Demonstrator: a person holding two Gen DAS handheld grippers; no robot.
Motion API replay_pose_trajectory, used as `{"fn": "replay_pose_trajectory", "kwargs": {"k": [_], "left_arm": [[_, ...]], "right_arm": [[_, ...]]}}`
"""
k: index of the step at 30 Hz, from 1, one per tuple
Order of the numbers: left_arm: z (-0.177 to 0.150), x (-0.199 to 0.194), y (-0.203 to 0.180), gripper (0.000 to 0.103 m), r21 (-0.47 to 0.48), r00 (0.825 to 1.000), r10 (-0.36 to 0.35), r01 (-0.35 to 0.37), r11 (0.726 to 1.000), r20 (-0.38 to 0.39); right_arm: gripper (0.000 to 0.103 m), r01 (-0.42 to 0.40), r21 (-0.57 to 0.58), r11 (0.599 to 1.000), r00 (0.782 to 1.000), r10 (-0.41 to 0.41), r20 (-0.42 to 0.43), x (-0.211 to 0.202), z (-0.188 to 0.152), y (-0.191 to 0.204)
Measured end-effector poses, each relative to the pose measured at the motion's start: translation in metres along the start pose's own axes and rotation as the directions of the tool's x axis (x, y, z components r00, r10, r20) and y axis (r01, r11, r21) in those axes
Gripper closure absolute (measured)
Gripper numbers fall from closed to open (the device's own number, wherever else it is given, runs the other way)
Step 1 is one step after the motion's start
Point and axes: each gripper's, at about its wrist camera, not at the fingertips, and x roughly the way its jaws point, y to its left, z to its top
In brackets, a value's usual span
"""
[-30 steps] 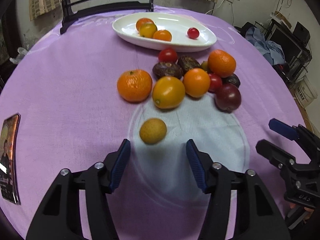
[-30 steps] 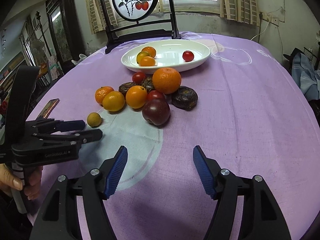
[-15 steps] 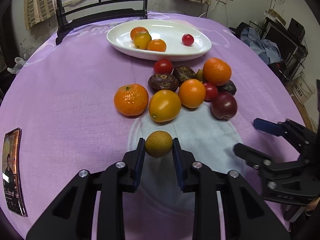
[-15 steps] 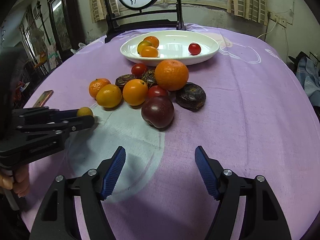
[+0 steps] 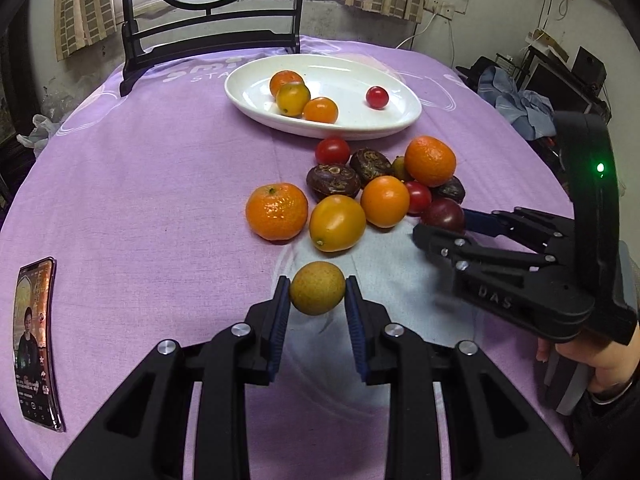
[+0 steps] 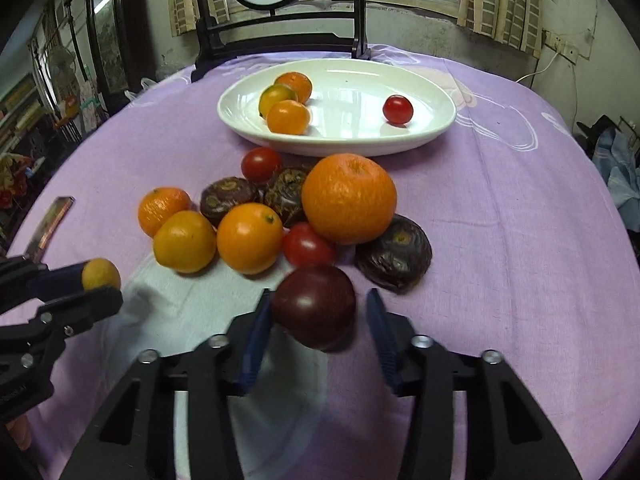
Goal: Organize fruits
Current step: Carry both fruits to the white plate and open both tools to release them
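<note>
My left gripper (image 5: 317,294) is shut on a small yellow-brown fruit (image 5: 317,288), held just above the purple tablecloth; it also shows in the right wrist view (image 6: 101,274). My right gripper (image 6: 316,314) is open around a dark purple plum (image 6: 315,305); the left pad is at its side, the right pad stands apart. A pile of oranges, red tomatoes and dark wrinkled fruits (image 5: 360,188) lies before a white oval dish (image 5: 400,120) holding three orange fruits and a red tomato (image 5: 377,97).
A phone (image 5: 35,344) lies at the table's left edge. A black chair (image 5: 208,40) stands behind the dish. A large orange (image 6: 348,198) and a wrinkled dark fruit (image 6: 394,254) sit just beyond the plum.
My left gripper closed on the small yellow-brown fruit and lifted it slightly. My right gripper moved forward to the plum and narrowed around it.
</note>
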Motion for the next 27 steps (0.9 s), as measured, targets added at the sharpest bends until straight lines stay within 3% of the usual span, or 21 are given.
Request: {"fn": "replay_pose_trajectory", "kwargs": {"k": [7,14,20,27], "left_arm": [[0.005,-0.013,-0.003,0.076,0.021,1.000,0.013,-0.013,1.000,0.022],[0.029,-0.024,-0.015,0.076,0.062,0.998,0.016,-0.019,0.998,0.061],[0.072,-0.026,-0.017,0.076,0.079,0.995,0.026,-0.034,0.996,0.100],[0.125,-0.002,-0.003,0.076,0.073,0.992,0.062,-0.070,0.995,0.114]], "right_arm": [[0.063,-0.015,0.003,1.000,0.999,0.015,0.029,-0.027,-0.011,-0.003],[0.063,-0.021,0.000,1.000,0.993,0.021,0.118,-0.070,-0.010,-0.018],[0.063,-0.016,-0.020,1.000,0.982,0.019,0.190,-0.087,0.018,-0.027],[0.063,-0.015,-0.032,0.999,0.979,0.021,0.201,-0.064,0.065,-0.039]]}}
